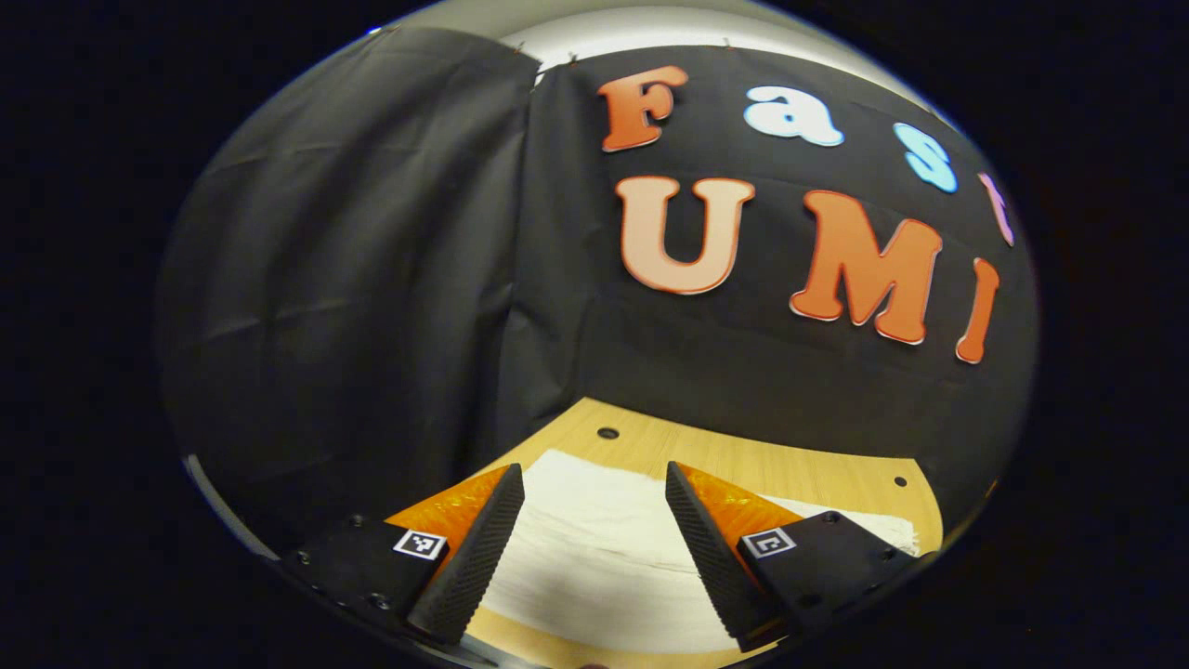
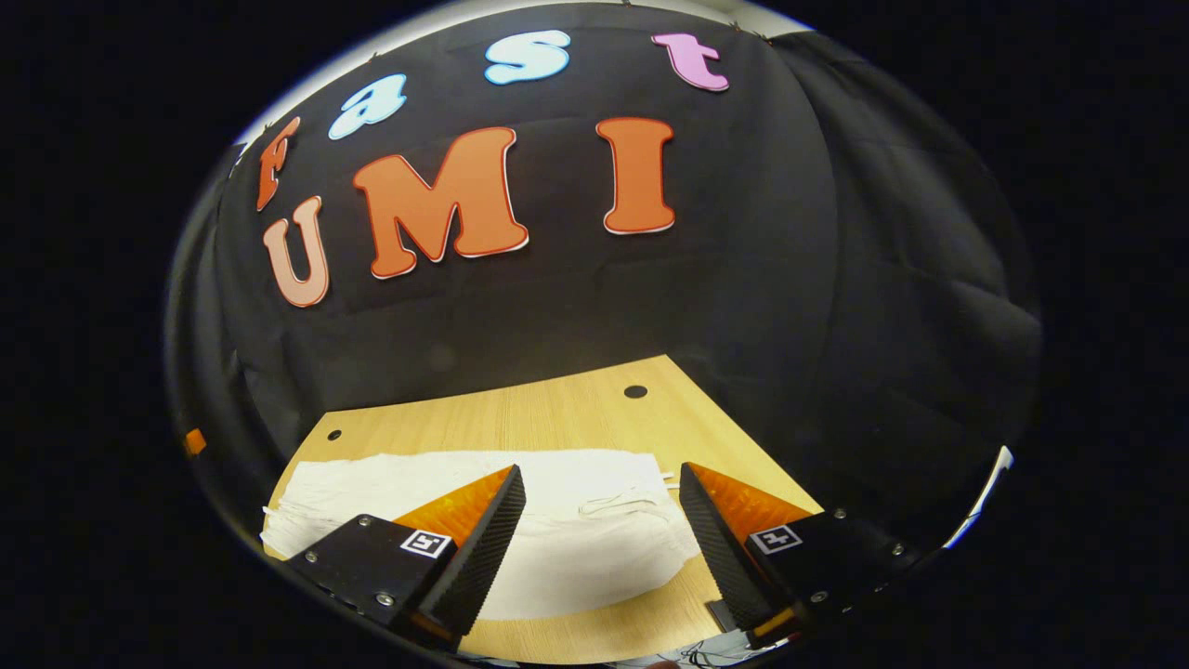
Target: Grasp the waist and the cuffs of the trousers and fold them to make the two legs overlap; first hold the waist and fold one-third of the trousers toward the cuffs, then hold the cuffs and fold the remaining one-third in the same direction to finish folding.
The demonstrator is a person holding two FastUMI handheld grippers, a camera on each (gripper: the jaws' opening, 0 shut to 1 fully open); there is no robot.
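Note:
White trousers (image 1: 604, 548) lie flat across a wooden table (image 1: 743, 455). In the left gripper view my left gripper (image 1: 594, 548) hovers open above the cloth, its fingers spread wide with nothing between them. In the right gripper view the same trousers (image 2: 557, 530) stretch from left to right, and the end with a drawstring (image 2: 618, 505) lies between the fingers. My right gripper (image 2: 602, 544) is open too, above that end and holding nothing.
The table (image 2: 557, 409) has small round holes (image 2: 635, 391) near its back edge. Black cloth walls close in behind and at both sides. A bare strip of wood runs between the trousers and the back wall.

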